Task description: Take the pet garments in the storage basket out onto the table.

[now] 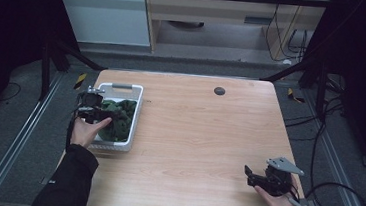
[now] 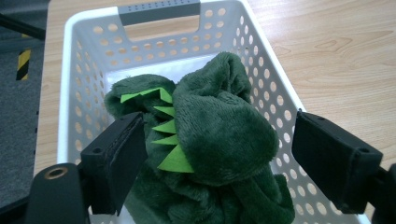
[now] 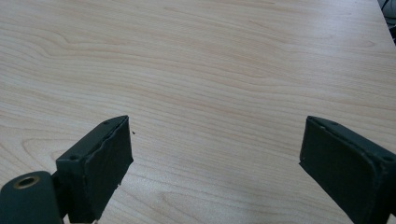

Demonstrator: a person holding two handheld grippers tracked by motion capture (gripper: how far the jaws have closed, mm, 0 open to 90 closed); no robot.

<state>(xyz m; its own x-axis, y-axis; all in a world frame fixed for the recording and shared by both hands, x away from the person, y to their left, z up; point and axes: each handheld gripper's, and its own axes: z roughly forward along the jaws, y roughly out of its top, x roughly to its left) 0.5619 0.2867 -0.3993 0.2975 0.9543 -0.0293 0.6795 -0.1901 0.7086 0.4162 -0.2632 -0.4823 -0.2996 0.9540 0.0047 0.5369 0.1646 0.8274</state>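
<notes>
A dark green plush toy [image 2: 215, 140] with light green felt spikes lies crumpled in a white perforated basket [image 2: 84, 60]. From above, the toy [image 1: 119, 115] fills the basket [image 1: 137, 114] at the table's left edge. My left gripper [image 1: 101, 112] hovers over the basket's left side; its jaws stand wide apart on either side of the toy [image 2: 215, 149], open. My right gripper [image 1: 250, 176] sits low near the table's front right corner, open above bare wood [image 3: 215, 154] with nothing between its jaws.
The wooden table [image 1: 203, 135] has a small dark round grommet [image 1: 219, 90] near its far edge. The basket has a grey handle [image 2: 159, 10] at its far end. Black frame legs and cables stand on the floor around the table.
</notes>
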